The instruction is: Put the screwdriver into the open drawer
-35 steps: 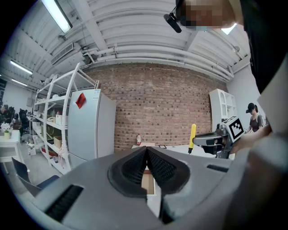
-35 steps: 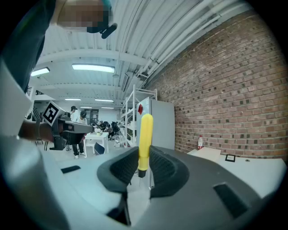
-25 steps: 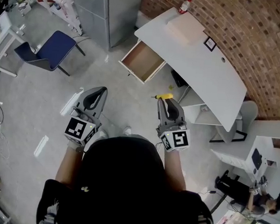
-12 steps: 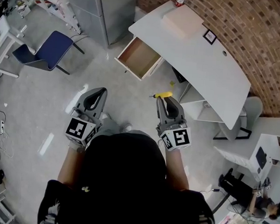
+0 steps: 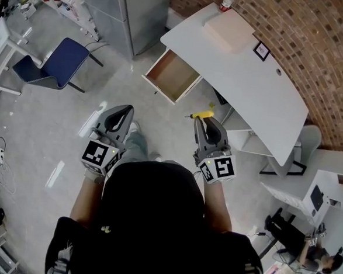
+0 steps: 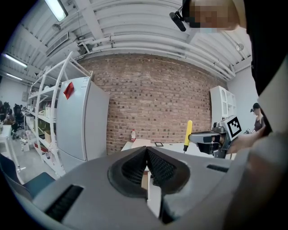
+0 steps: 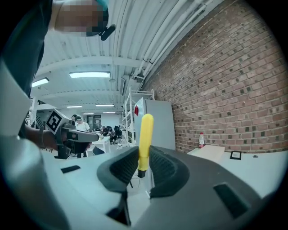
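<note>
A yellow-handled screwdriver (image 7: 145, 140) stands upright between the jaws of my right gripper (image 7: 143, 167), which is shut on it; its thin shaft points down. From the head view the screwdriver (image 5: 201, 114) pokes out at the tip of the right gripper (image 5: 206, 123). My left gripper (image 5: 119, 117) is held level beside it, shut with nothing between its pads (image 6: 146, 167). The open wooden drawer (image 5: 173, 75) juts from the left end of the white desk (image 5: 262, 93), ahead of both grippers.
On the desk lie a flat beige box (image 5: 228, 31), a small framed card (image 5: 261, 51) and a bottle (image 5: 228, 1) by the brick wall. A blue chair (image 5: 52, 62) and a grey cabinet (image 5: 127, 13) stand to the left. A person's legs and feet show below the grippers.
Both grippers have moved forward a little toward the desk and drawer. The right one still holds the screwdriver.
</note>
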Demonstrator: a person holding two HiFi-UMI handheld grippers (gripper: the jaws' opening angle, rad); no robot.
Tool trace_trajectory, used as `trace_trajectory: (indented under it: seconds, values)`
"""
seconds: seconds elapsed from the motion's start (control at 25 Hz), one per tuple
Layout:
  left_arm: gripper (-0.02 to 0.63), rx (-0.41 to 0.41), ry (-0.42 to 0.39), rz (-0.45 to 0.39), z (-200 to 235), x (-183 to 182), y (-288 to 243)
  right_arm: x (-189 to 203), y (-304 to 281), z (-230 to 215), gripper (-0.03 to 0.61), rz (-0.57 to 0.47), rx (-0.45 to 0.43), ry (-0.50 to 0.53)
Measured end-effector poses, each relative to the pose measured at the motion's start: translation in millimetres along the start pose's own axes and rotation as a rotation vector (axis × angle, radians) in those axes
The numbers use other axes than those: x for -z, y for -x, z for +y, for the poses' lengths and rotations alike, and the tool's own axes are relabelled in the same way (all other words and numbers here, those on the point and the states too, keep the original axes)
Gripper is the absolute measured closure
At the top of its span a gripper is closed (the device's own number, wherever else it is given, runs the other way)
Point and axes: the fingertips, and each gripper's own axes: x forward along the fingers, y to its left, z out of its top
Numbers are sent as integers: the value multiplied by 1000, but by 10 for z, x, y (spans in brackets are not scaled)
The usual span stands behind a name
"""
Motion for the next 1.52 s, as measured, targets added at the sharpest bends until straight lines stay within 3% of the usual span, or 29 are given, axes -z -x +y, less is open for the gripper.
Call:
trace_trajectory:
  seconds: [0.68, 1.12, 1.52]
  values:
    - [610, 110, 13, -25, 1298, -215, -695, -234, -1378, -39, 497, 28, 80, 25]
    - [611, 111, 11, -5, 2131, -166, -880, -153, -2216, -2, 499, 48, 98, 11]
    - [609, 58, 38, 26, 2473, -81, -980, -5, -2649, -68, 499, 94, 56, -3]
